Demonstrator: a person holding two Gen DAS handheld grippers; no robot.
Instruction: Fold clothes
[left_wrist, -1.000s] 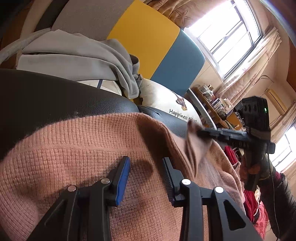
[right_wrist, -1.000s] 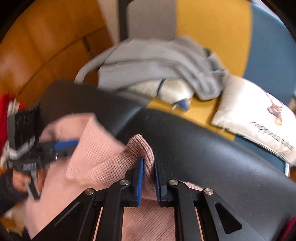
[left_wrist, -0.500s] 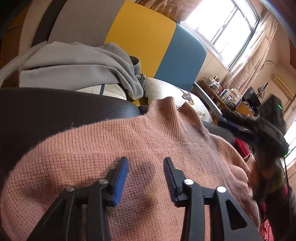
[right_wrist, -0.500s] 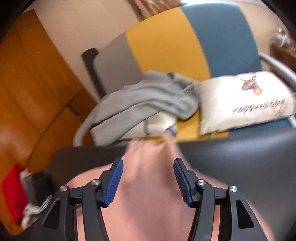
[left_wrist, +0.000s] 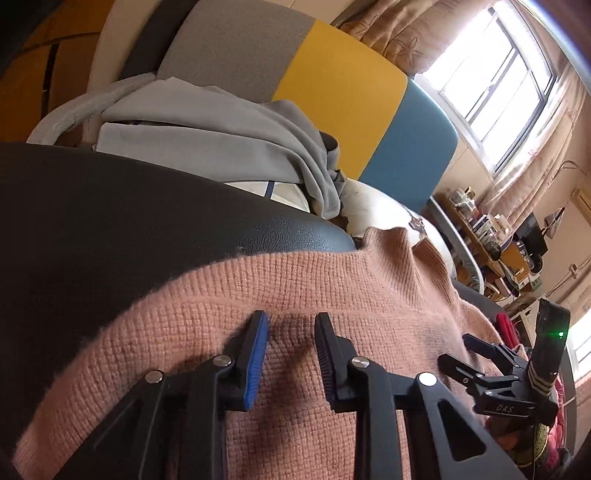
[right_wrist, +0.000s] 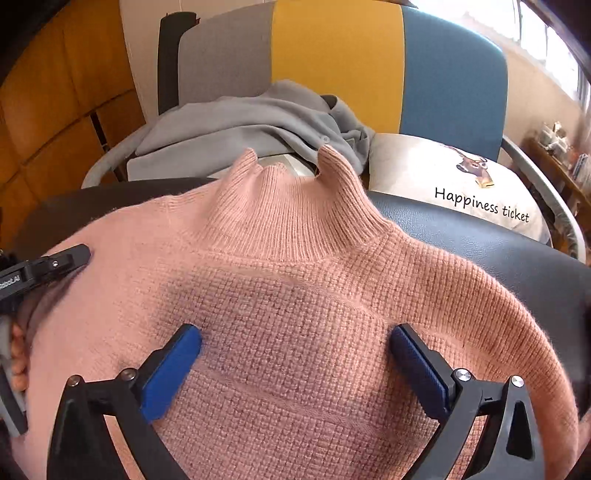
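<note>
The pink sweater (right_wrist: 295, 295) lies spread over the black cushion (right_wrist: 498, 251), filling the lower frame beneath both tools. The left gripper (left_wrist: 290, 354) hovers over its knit, jaws closing with nothing pinched between them. The right gripper (right_wrist: 295, 363) is opening wide above the chest, empty.

A: Item one: pink waffle-knit sweater (right_wrist: 295, 314), fuzzy matt wool-like cloth, ribbed collar. Surface beneath?

B: Black padded seat (left_wrist: 110, 221), grained leather-look, slight sheen. Item three: grey sweatshirt (right_wrist: 240, 125), smooth soft matt cloth.

A: Cream printed cushion (right_wrist: 461, 184), plain-woven cloth. Chair back?

B: Grey, yellow and blue chair back (right_wrist: 332, 55), coarse matt fabric. Orange-brown wall panels (right_wrist: 55, 92), smooth wood.
</note>
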